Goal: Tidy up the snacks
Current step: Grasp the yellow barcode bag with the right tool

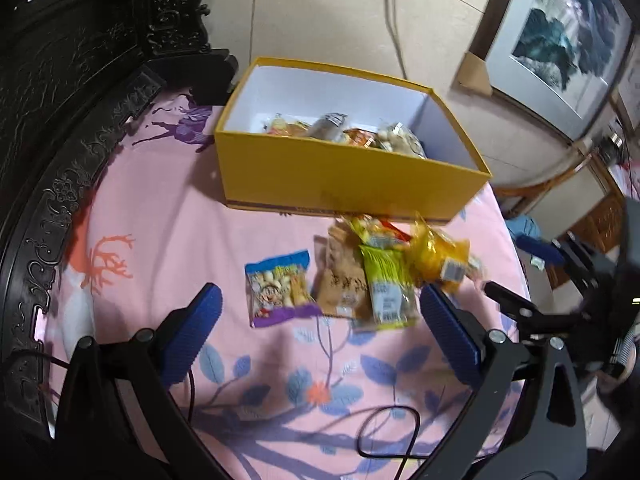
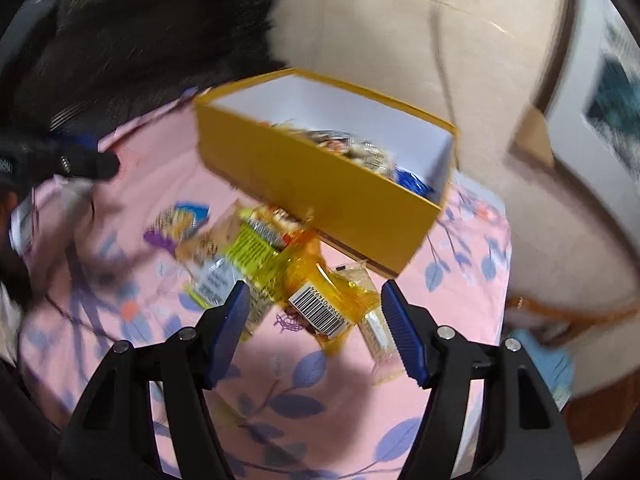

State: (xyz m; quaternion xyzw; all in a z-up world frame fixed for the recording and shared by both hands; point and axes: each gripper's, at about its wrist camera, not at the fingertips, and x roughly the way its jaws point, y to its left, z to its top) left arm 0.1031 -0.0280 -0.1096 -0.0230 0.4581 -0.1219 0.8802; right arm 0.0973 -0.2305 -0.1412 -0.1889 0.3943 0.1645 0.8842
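Snack packets (image 1: 360,276) are heaped at 6 o'clock of the yellow box (image 1: 344,176). Left gripper (image 1: 320,316) and right gripper (image 2: 316,312) are held with jaws apart, nothing clamped.

Your yellow box (image 1: 344,184) sits open at 12 o'clock, part-filled; loose snack packets (image 1: 360,276) lie flat just beside its front wall.

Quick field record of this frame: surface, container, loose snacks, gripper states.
surface: pink floral sheet
container: yellow box, open top, several snack packs already inside
loose snacks: blue-and-purple pack lying apart; brown pack, green pack and yellow pack overlapping in front of the box
left gripper: open, empty
right gripper: open, above the yellow pack, not gripping it
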